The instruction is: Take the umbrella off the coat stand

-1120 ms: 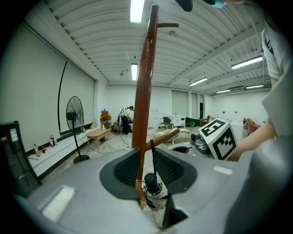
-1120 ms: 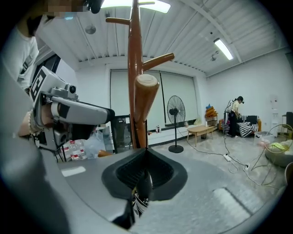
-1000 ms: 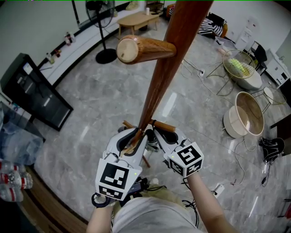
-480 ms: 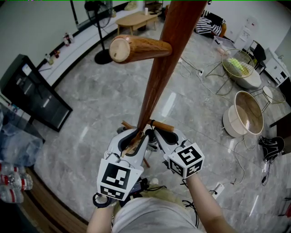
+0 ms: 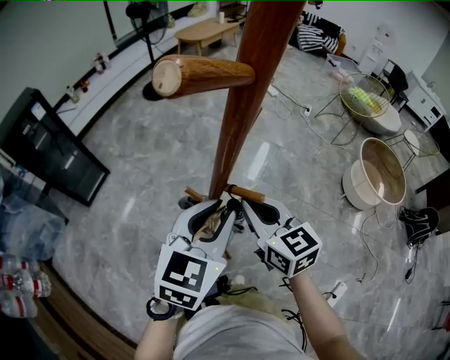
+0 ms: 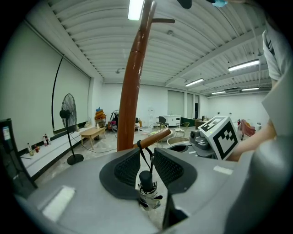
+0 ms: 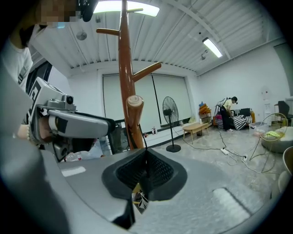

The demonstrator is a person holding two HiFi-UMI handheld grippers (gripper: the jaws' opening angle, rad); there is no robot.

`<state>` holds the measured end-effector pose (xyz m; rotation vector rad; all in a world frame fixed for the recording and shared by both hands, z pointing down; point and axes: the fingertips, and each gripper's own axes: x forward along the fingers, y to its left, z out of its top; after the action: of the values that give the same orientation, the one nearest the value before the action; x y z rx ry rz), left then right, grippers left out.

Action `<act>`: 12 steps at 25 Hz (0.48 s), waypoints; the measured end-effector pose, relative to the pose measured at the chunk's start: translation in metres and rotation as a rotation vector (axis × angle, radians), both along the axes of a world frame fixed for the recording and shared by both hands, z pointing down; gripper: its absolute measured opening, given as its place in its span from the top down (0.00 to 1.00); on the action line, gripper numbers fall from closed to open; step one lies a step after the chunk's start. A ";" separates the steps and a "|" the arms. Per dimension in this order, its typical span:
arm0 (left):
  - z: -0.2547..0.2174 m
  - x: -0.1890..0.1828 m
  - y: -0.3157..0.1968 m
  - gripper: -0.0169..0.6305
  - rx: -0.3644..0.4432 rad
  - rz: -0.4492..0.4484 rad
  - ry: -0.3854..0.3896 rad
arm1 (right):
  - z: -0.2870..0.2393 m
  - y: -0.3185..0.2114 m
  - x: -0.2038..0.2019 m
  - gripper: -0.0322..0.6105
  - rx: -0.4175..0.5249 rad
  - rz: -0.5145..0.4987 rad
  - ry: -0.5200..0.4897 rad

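— How many grippers are working here?
— Two. The left gripper (image 6: pixel 146 151) is low in the middle of the head view. The right gripper (image 7: pixel 146 155) is just beside it, toward the right. Each one carries one marker cube (image 5: pixel 184 275).

— And the umbrella?
— One, small and folded (image 6: pixel 146 185). It hangs by its strap (image 7: pixel 143 137) from a short peg (image 6: pixel 155 137) low on the coat stand (image 5: pixel 242 91). That puts it near the centre of the head view, right at both sets of jaws.

— What is the left one doing?
— Its jaws are drawn in narrow on the umbrella's black handle. The strap runs up through the slim gap to the peg.

— The right?
— Its jaws are pressed together on the strap. A scrap of patterned fabric shows just below them.

— How many pegs?
— Three in the head view: one thick peg (image 5: pixel 200 74) at upper left and two short ones just above the grippers.

— Anything else in the room?
— One standing fan (image 5: pixel 148 14) at the top left and one low wooden table (image 5: pixel 200 28) along the top edge. One dark screen (image 5: pixel 49 151) stands at the left. Two round basket chairs (image 5: pixel 383 172) are on the right, on the marble floor (image 5: pixel 140 155).
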<state>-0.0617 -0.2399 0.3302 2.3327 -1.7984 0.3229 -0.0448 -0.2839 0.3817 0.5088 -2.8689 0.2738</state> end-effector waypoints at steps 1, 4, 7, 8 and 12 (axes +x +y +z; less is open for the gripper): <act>0.000 0.001 0.000 0.82 0.001 0.004 0.009 | -0.001 0.000 0.001 0.94 -0.002 0.004 -0.004; 0.000 0.005 -0.001 0.82 0.000 0.017 0.029 | -0.005 -0.001 0.004 0.94 -0.002 0.013 -0.013; 0.003 0.012 -0.002 0.82 -0.015 0.025 0.035 | -0.010 0.000 0.010 0.94 0.001 0.019 -0.024; 0.005 0.013 -0.002 0.82 -0.027 0.025 0.035 | -0.012 0.000 0.011 0.94 0.002 0.021 -0.027; 0.012 0.021 -0.006 0.82 -0.065 0.023 0.024 | -0.018 0.001 0.018 0.94 0.005 0.029 -0.044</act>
<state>-0.0411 -0.2459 0.3423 2.3041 -1.7253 0.3505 -0.0267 -0.2826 0.3634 0.5528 -2.9074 0.2857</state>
